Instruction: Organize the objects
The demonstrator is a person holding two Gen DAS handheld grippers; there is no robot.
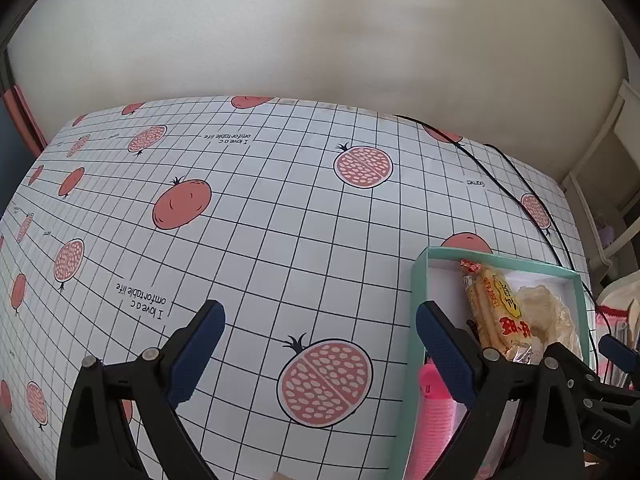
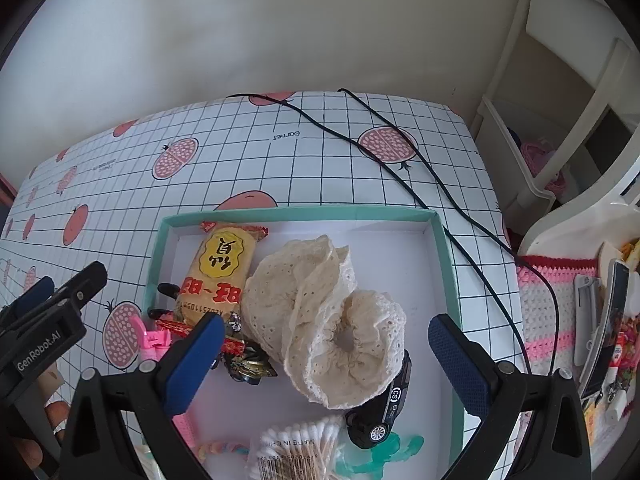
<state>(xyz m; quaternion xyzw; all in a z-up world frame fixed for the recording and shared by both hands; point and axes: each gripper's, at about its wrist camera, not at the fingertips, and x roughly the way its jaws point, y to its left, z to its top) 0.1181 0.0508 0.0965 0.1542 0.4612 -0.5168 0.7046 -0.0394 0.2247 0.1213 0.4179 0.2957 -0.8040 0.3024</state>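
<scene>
Both grippers are wide apart and hold nothing, the right gripper (image 2: 326, 344) straddling the cream scrunchie (image 2: 320, 320) inside the teal box (image 2: 300, 213), so the sorting seems nearly done and the next pick needs a fresh target.

Teal box (image 2: 446, 248) full of trinkets

Two black cables (image 2: 404, 176) trail across the pomegranate-print grid tablecloth (image 1: 256, 216), beside a white shelf unit (image 2: 532, 128) against the wall.
</scene>
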